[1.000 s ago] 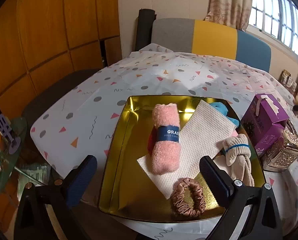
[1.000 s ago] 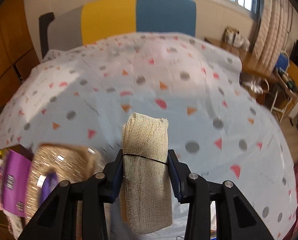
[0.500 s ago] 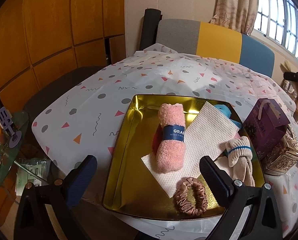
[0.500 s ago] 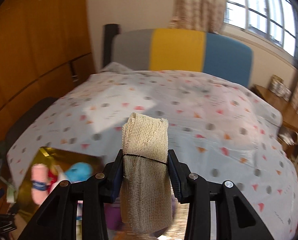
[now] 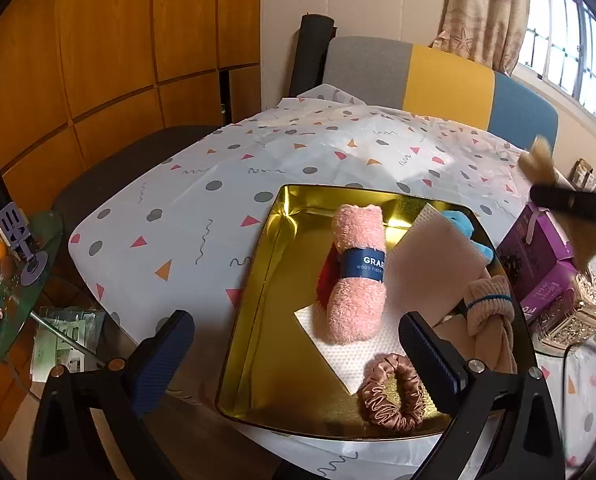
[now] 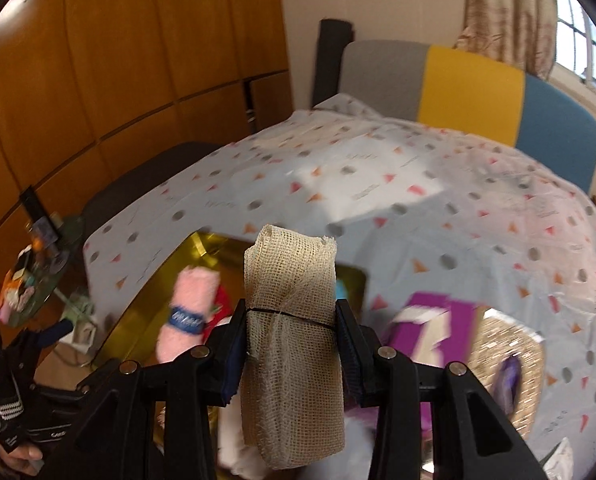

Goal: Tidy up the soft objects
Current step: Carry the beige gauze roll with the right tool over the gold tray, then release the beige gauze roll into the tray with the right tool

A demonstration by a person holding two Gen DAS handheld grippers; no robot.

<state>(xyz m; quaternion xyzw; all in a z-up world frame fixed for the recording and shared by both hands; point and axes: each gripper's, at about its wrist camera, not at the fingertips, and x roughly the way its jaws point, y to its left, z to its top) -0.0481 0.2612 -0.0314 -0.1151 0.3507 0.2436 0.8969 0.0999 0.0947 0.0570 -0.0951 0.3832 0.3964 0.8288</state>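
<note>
Beige mesh cloth roll (image 6: 291, 332) stands clamped upright between right tongs (image 6: 289, 344).

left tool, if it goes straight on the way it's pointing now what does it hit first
Most likely the rolled pink towel lying on the white paper sheet in the gold tray. The open left tool points along it, though depth is hard to judge in the fisheye view.

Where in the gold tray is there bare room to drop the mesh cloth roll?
Bare floor runs along the gold tray's left wall, bordered by the pink towel roll and white paper sheet. The right side is crowded: beige sock bundle, blue item, pink scrunchie at the near edge. The right gripper holds the mesh cloth roll.
</note>
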